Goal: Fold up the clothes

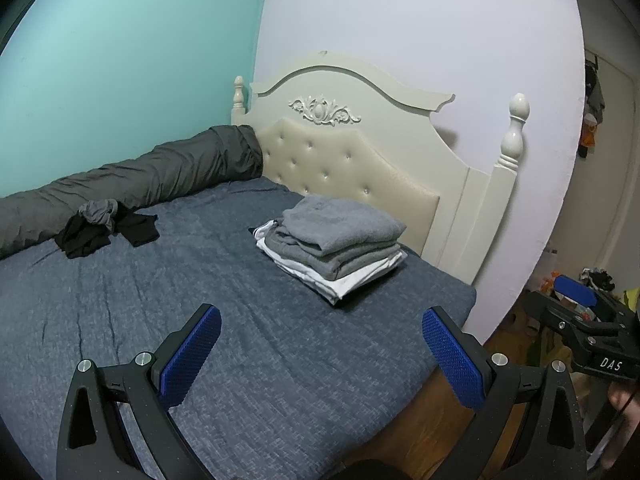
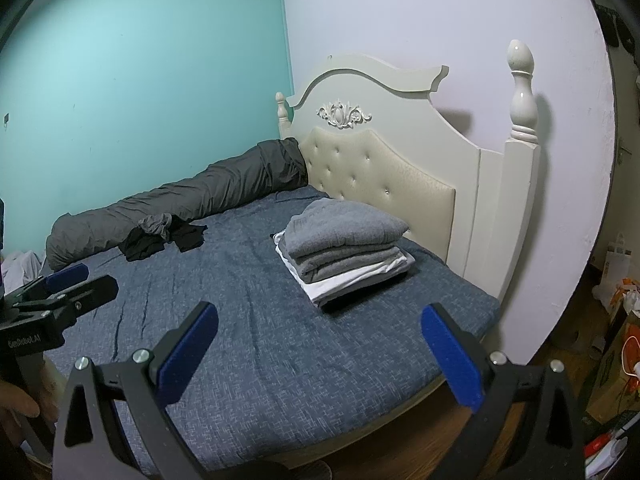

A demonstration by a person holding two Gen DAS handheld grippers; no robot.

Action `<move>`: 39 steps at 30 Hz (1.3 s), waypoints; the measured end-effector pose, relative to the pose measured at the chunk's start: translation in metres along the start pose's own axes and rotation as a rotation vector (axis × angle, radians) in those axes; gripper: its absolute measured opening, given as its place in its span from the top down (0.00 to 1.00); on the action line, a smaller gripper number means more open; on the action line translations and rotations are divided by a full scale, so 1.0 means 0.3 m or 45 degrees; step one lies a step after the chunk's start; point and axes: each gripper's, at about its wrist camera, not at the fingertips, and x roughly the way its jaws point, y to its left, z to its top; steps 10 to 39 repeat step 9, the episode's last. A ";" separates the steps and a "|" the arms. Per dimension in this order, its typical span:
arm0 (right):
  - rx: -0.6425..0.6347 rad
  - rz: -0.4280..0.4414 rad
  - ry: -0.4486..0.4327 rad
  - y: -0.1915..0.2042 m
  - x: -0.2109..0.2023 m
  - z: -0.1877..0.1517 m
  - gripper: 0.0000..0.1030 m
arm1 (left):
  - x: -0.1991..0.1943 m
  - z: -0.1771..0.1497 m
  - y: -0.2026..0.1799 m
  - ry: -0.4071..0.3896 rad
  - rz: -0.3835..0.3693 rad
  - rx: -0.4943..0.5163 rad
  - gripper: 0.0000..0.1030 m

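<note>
Where a teal wall (image 1: 120,60) is meeting a pale lilac wall (image 1: 420,32), a bed (image 1: 200,300) with a blue-grey cover is filling both views, backed by a cream tufted headboard (image 1: 352,160) with turned posts. A rolled dark grey duvet (image 1: 140,176) is lying along the teal wall. The stack of folded clothes (image 1: 340,248), grey over white, is sitting on the bed near the headboard; the unfolded dark clothes (image 1: 104,228) are lying crumpled just beside the duvet, well apart from the stack. The left gripper (image 1: 320,356) and right gripper (image 2: 318,356) are hovering over the bed's near edge, jaws standing wide and holding nothing. Lettering "DAS" is showing on the right gripper's body in the left view, and "GenRobot.AI", partly blurred, on the left gripper's body in the right view.
</note>
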 end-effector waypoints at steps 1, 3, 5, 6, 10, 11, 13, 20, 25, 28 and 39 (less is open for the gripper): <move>0.001 -0.001 0.002 0.000 0.001 -0.002 0.01 | 0.001 -0.001 0.000 0.001 0.000 0.000 0.00; 0.002 -0.001 0.005 0.000 0.002 -0.005 0.01 | 0.002 -0.003 -0.001 0.000 0.000 0.000 0.00; 0.004 -0.002 0.007 0.000 0.004 -0.007 0.01 | 0.002 -0.006 -0.003 -0.004 -0.001 0.001 0.00; 0.004 -0.002 0.008 0.000 0.004 -0.008 0.01 | 0.002 -0.006 -0.004 -0.004 -0.002 0.003 0.00; 0.003 -0.003 0.009 -0.002 0.006 -0.009 0.01 | 0.001 -0.008 -0.006 -0.005 -0.004 0.006 0.00; 0.003 -0.003 0.009 -0.002 0.006 -0.009 0.01 | 0.001 -0.008 -0.006 -0.005 -0.004 0.006 0.00; 0.003 -0.003 0.009 -0.002 0.006 -0.009 0.01 | 0.001 -0.008 -0.006 -0.005 -0.004 0.006 0.00; 0.003 -0.003 0.009 -0.002 0.006 -0.009 0.01 | 0.001 -0.008 -0.006 -0.005 -0.004 0.006 0.00; 0.003 -0.003 0.009 -0.002 0.006 -0.009 0.01 | 0.001 -0.008 -0.006 -0.005 -0.004 0.006 0.00; 0.003 -0.003 0.009 -0.002 0.006 -0.009 0.01 | 0.001 -0.008 -0.006 -0.005 -0.004 0.006 0.00; 0.003 -0.003 0.009 -0.002 0.006 -0.009 0.01 | 0.001 -0.008 -0.006 -0.005 -0.004 0.006 0.00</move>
